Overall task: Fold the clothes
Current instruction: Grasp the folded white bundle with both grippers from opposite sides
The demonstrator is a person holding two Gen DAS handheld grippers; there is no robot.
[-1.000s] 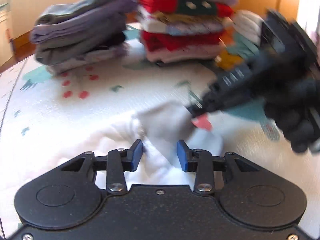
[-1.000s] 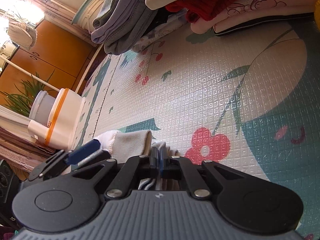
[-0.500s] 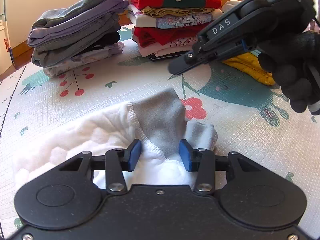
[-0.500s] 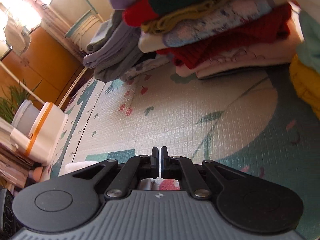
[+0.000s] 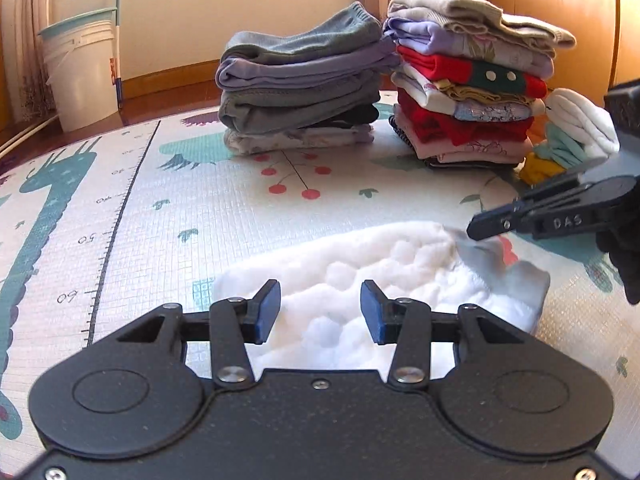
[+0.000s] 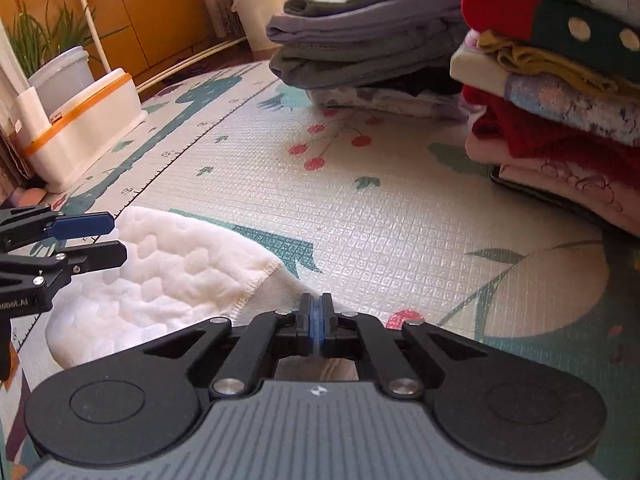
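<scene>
The white quilted fleece garment with a grey cuff [image 5: 360,276] lies bunched on the printed foam play mat [image 5: 180,184], near the cameras and well apart from the stacks at the far side. The left gripper [image 5: 320,312] hangs over the garment's near edge with its blue pads spread and nothing between them. The right gripper [image 6: 316,322] has its pads pressed together; the grey cuff lies just beside its tips, and whether cloth is pinched there cannot be told.

Judgement: the garment is part-way gathered, not yet a flat packet. To fold it well, each gripper should take one layer edge at a corner, the cloth should be drawn taut and low over the mat, and edges should be matched before release.

Count:
- Grippers: two.
- Garment on the near mat: one.
- Tall folded stacks: two, a grey and lilac stack [image 5: 300,84] to the left and a multicoloured stack [image 5: 472,92] to the right.
- White lidded bucket [image 5: 80,72]: one, far left.
</scene>
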